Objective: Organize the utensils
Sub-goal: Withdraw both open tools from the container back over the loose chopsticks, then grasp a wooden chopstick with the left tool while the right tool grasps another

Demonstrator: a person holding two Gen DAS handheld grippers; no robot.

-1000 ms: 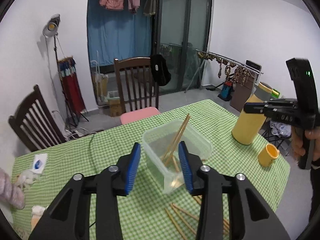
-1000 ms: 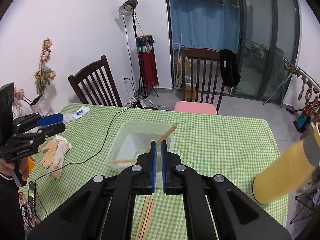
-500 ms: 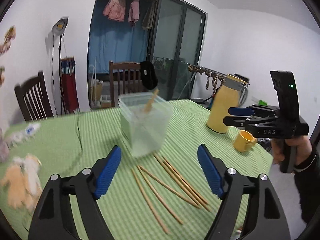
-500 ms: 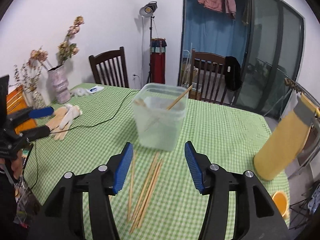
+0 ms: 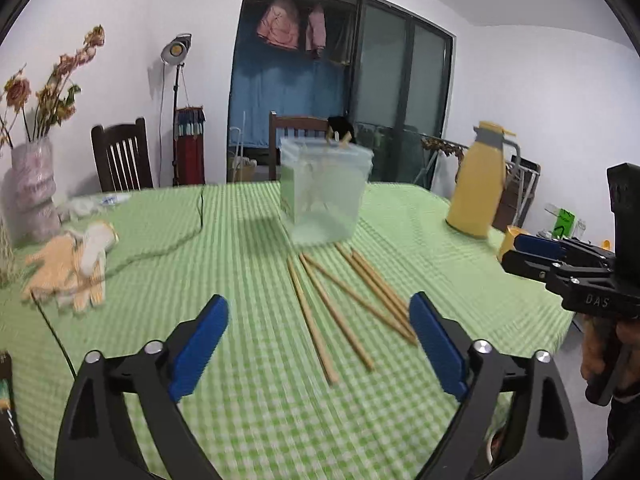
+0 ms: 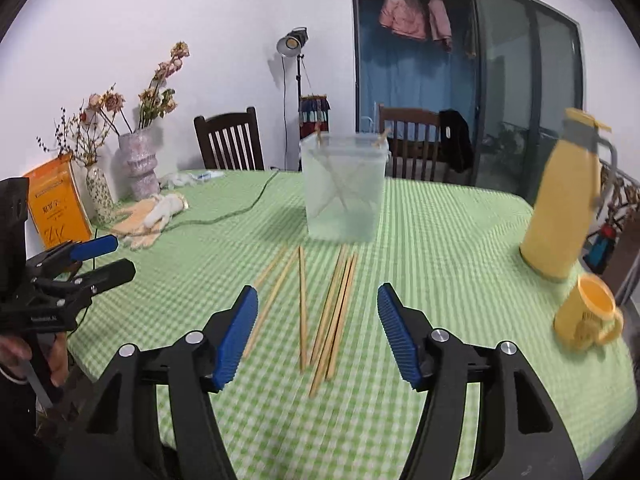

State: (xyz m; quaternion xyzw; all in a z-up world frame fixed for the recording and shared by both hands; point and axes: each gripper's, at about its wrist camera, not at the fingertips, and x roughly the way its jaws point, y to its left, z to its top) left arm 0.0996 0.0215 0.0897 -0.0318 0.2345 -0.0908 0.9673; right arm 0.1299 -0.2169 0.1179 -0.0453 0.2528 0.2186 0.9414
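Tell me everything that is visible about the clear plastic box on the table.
The clear plastic box is a tall, square, translucent container with a thicker rim and no lid. It stands upright on the green checked tablecloth, near the middle of the table. A few wooden chopsticks lean inside it, their tips rising above the rim. More chopsticks lie loose on the cloth in front of it. Neither gripper touches it.

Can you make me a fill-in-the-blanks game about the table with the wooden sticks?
1. The loose wooden chopsticks lie on a checked tablecloth coloured ____.
2. A few chopsticks already stand inside the clear plastic ____.
3. Beside the tall yellow flask stands a small yellow ____.
4. The jaws of the right gripper hold ____.

Missing words: green; container; mug; nothing
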